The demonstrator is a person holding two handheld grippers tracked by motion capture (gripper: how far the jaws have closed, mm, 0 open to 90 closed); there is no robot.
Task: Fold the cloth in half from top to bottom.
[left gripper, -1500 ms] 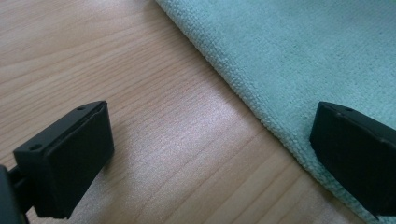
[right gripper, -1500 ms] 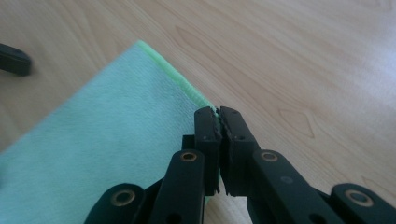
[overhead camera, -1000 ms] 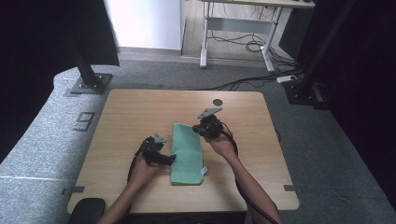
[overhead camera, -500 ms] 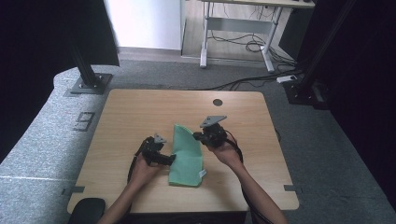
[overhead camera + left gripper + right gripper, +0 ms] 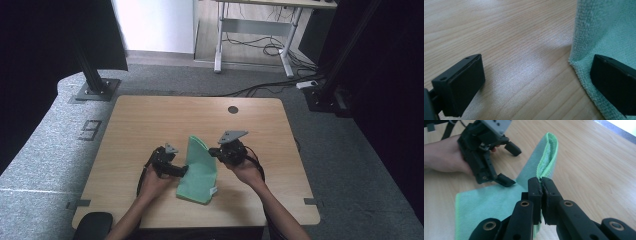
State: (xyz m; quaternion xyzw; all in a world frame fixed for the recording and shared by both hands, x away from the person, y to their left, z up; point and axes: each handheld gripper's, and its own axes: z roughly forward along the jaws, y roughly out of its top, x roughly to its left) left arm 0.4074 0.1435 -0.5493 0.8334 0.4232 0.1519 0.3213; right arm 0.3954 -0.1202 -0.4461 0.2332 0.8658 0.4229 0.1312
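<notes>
A green microfibre cloth (image 5: 199, 172) lies mid-table, its far part raised into a standing fold. My right gripper (image 5: 214, 151) is shut on the cloth's edge; in the right gripper view the jaws (image 5: 541, 185) pinch the hem and the cloth (image 5: 489, 203) loops up beyond them. My left gripper (image 5: 183, 171) rests at the cloth's left edge, open. In the left gripper view one jaw sits on the bare wood and the other on the cloth (image 5: 609, 32), with the gripper (image 5: 536, 82) straddling the hem. From the right gripper view, that left gripper (image 5: 509, 165) is held in a hand.
The wooden table (image 5: 150, 120) has a round cable hole (image 5: 233, 109) at the back. Black stand bases (image 5: 95, 90) sit on the grey floor to the left and right, and a desk frame with cables (image 5: 260, 45) stands behind.
My right gripper has moved toward the person with the cloth's edge, so the cloth's far end now stands up in a narrow fold. The left gripper has stayed put.
</notes>
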